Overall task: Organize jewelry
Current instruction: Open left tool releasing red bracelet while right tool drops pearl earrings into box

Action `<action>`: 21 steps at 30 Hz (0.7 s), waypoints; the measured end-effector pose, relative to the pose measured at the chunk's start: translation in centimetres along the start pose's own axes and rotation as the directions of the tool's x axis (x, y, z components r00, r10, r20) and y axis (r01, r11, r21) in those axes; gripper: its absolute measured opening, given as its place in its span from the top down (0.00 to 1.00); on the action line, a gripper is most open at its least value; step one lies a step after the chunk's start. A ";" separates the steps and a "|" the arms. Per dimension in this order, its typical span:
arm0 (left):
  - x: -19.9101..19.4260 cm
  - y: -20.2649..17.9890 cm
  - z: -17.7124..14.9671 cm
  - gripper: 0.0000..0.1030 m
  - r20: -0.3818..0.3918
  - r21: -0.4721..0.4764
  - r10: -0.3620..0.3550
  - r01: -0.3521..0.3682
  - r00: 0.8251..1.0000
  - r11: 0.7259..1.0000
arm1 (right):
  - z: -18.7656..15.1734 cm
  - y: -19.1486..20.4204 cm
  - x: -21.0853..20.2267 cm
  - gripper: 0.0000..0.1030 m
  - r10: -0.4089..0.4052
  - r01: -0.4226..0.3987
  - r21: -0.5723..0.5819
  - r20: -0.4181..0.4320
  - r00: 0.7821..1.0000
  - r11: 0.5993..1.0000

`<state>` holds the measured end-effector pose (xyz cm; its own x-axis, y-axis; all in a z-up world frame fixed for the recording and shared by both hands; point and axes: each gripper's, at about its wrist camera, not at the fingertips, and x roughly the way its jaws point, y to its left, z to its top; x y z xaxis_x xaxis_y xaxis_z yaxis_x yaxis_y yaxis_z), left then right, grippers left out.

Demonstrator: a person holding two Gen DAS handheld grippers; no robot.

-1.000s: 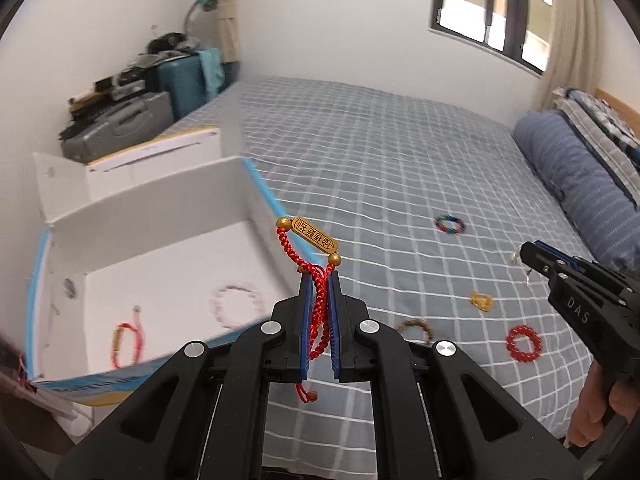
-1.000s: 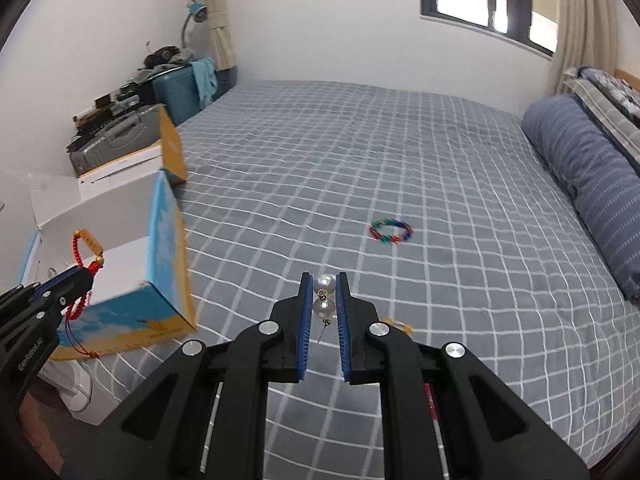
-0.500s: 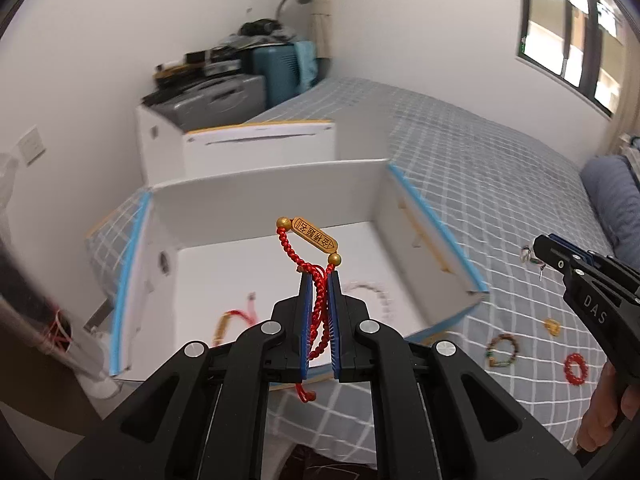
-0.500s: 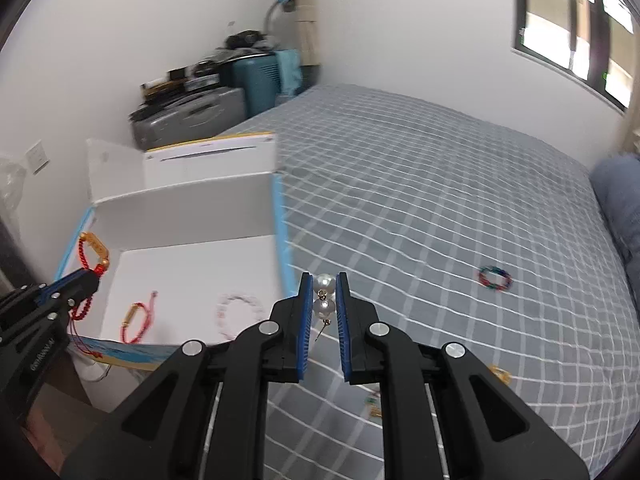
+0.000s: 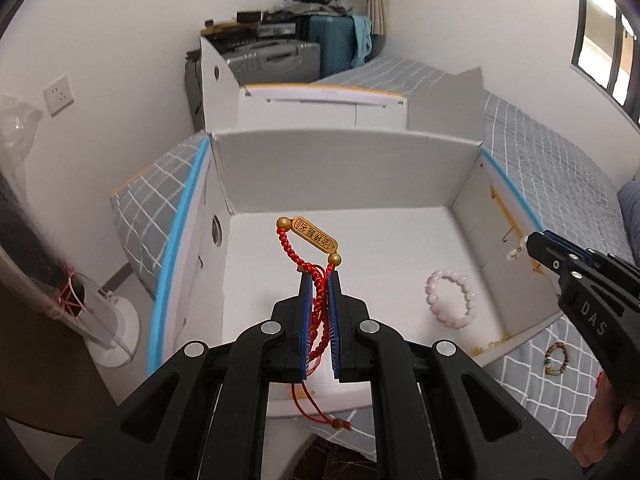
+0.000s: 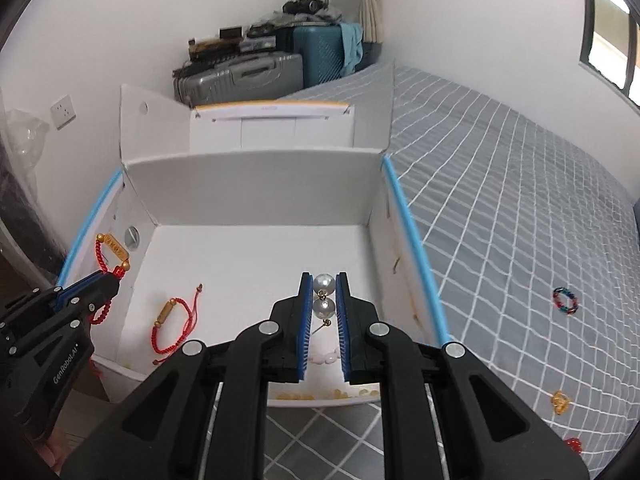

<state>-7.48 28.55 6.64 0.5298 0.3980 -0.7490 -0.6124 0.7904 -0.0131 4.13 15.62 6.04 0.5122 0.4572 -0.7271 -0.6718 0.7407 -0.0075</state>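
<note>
My left gripper is shut on a red cord bracelet with a gold plate and holds it over the open white box. My right gripper is shut on a pearl earring above the box's right part. In the box lie a pink bead bracelet and a second red cord bracelet. The right gripper shows at the right of the left wrist view, the left gripper at the left of the right wrist view.
The box stands at the corner of a grey checked bed. Loose on the bed lie a multicoloured ring bracelet, a gold piece, a red bead bracelet and a brown bead bracelet. Suitcases stand behind the box.
Both grippers have swung left from over the bed to over the open box, each still holding its piece. The box now fills the middle of both views.
</note>
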 end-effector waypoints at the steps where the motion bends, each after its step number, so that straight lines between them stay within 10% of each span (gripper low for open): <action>1: 0.5 0.0 -0.1 0.93 -0.011 0.001 0.000 0.000 1.000 1.000 | -0.1 0.1 0.6 0.89 0.000 0.000 -0.002 -0.012 1.000 1.000; 21: 4.0 -0.1 -0.2 0.89 -0.084 -0.007 -0.029 0.029 0.996 1.000 | -0.6 -0.4 3.7 0.89 0.000 0.001 0.011 -0.057 0.998 1.000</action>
<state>-5.42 29.98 3.48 0.4962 0.3339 -0.8014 -0.6008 0.7984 -0.0393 5.96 16.66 2.96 0.4814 0.4282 -0.7648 -0.6654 0.7465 -0.0009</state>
